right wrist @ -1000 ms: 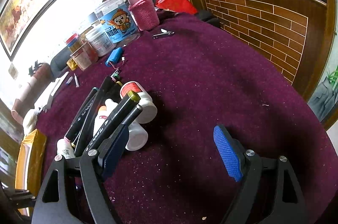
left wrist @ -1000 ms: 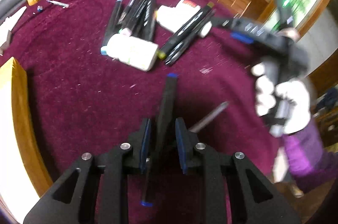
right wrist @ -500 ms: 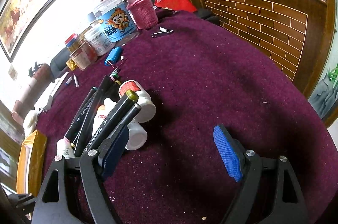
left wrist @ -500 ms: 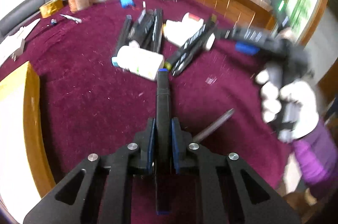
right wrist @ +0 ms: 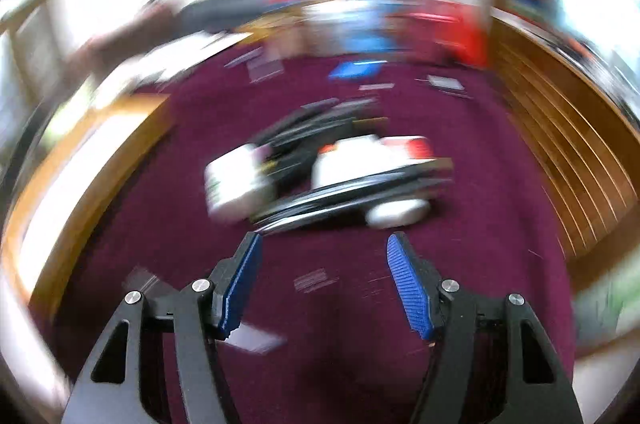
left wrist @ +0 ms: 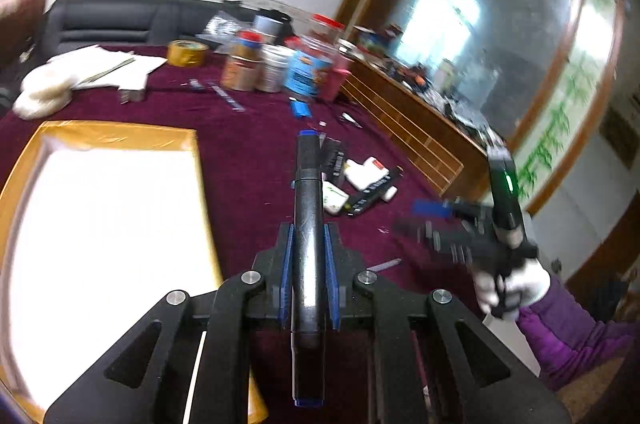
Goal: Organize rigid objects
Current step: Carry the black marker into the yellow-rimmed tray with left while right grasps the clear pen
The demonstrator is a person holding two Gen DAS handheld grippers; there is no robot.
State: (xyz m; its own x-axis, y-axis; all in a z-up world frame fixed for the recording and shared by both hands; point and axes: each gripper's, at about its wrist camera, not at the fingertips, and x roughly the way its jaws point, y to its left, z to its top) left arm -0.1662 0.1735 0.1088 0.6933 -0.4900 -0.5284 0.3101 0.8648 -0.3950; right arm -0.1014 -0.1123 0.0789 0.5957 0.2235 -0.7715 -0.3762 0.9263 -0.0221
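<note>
Table (left wrist: 248, 160): maroon cloth, a white tray (left wrist: 104, 224) at its left.
Pile (right wrist: 320, 172): markers and white bottles, probably five or six, blurred.
Right gripper (right wrist: 324, 280): empty, jaws closing above the pile.
Left gripper (left wrist: 308, 264): clamped on a black marker (left wrist: 307, 224), lifted beside the tray.

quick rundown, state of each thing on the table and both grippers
left gripper: jaws shut on the black marker
black marker: held, lifted clear of the cloth
right gripper: jaws closing, nothing between them
pile of markers and white bottles: lying flat on the maroon cloth
yellow-rimmed tray: flat, nothing visible in it
jars: upright at the far edge
</note>
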